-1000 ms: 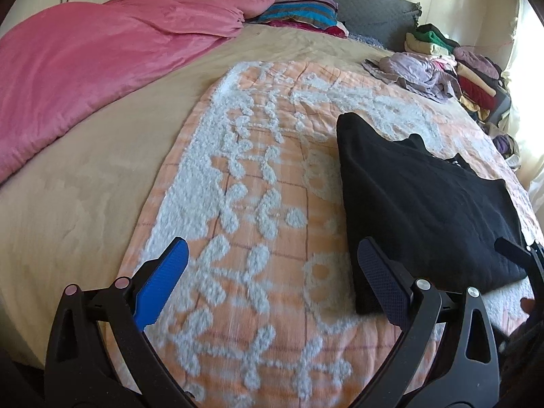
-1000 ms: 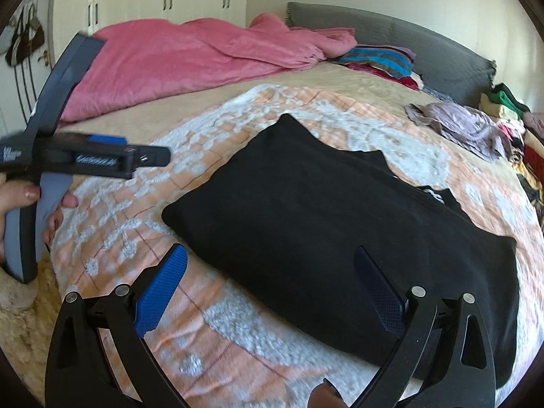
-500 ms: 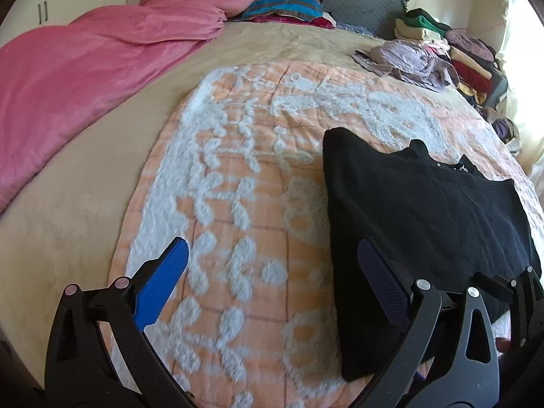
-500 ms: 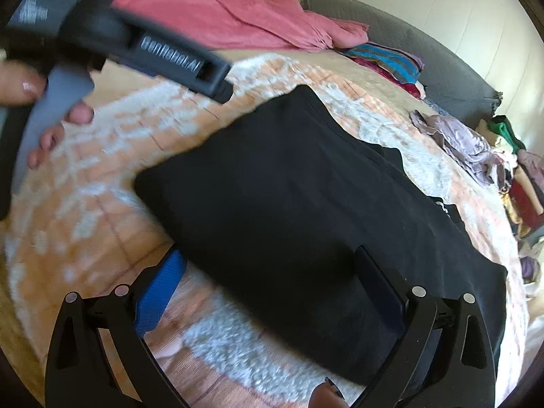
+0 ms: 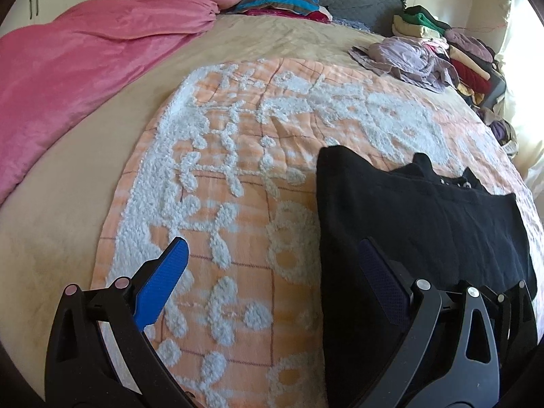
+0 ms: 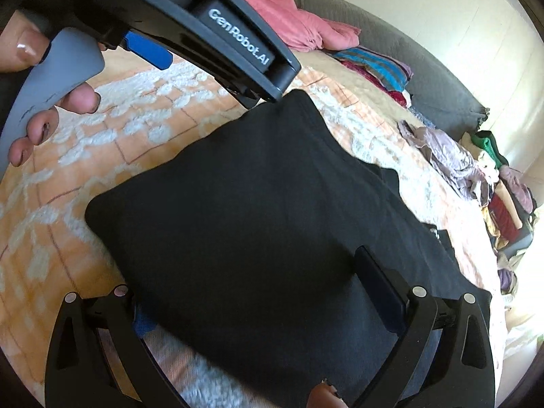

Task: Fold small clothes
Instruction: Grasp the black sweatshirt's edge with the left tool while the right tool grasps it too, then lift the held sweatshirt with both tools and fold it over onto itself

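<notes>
Closing in low, both grippers are now straddling the near edge of the black garment (image 6: 272,224), where a second ago they hovered back. The left gripper (image 5: 272,272) and right gripper (image 6: 258,292) are both gaping wide, holding nothing, so a grab for the next fold looks imminent.

Both wrist views low over bed (image 5: 85,204)

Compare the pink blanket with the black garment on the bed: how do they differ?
The pink blanket is large and lies rumpled in a heap along the far side; the black garment is smaller and lies flat, already folded with straight edges. The blanket rests on the tan sheet, the garment on the orange-and-white cover. Neither is gripped: both grippers are open.
</notes>
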Tool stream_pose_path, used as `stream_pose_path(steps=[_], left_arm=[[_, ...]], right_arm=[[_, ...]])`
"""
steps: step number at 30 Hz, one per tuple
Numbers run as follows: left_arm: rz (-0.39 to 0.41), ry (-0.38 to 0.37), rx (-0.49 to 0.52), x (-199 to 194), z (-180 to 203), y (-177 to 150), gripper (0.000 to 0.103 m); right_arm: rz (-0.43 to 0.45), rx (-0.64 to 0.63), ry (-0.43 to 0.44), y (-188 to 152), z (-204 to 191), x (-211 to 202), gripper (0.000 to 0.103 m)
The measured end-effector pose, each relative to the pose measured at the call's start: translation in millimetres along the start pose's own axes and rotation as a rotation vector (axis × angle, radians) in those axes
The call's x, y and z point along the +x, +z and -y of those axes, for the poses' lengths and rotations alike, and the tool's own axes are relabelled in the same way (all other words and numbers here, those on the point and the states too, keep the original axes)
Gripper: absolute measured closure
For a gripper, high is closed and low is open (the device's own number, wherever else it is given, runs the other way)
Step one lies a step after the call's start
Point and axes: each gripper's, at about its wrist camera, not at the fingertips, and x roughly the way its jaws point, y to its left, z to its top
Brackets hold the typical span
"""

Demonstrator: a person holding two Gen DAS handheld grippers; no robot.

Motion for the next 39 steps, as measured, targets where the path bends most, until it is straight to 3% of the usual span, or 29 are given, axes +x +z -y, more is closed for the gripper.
stream_pose_path(steps=[8,12,14,15,16,19,24,30,32,37,39], left_arm=[[-0.038,-0.068,-0.055,13,-2,18,0.010],[-0.074,-0.120,-0.074,23,5,22,0.010],[-0.091,-0.147,-0.085,28,9,23,0.010],[-0.106,-0.163,-0.095,33,11,24,0.010],[-0.120,-0.171,-0.105,38,12,24,0.010],[-0.171,-0.183,-0.129,52,16,22,0.010],[-0.189,-0.193,-0.133,60,26,24,0.010],[-0.178,-0.281,-0.165,53,37,31,0.010],[-0.171,-0.287,-0.133,46,50,33,0.016],[-0.159,-0.329,-0.093,32,77,38,0.067],[-0.138,-0.331,-0.063,23,90,41,0.075]], right_arm=[[0.072,0.023,-0.045,5,6,-10,0.008],[0.132,0.035,-0.032,4,9,-26,0.033],[0.165,0.026,-0.001,2,9,-34,0.055],[0.178,0.021,0.025,1,8,-38,0.070],[0.190,0.022,0.051,0,8,-41,0.074],[0.215,0.030,0.069,-4,12,-48,0.081],[0.251,0.085,0.085,-8,23,-61,0.084],[0.285,0.113,0.068,-13,35,-77,0.085],[0.296,0.123,0.064,-15,38,-81,0.085],[0.317,0.159,0.048,-22,52,-92,0.086],[0.327,0.174,0.039,-26,56,-99,0.086]])
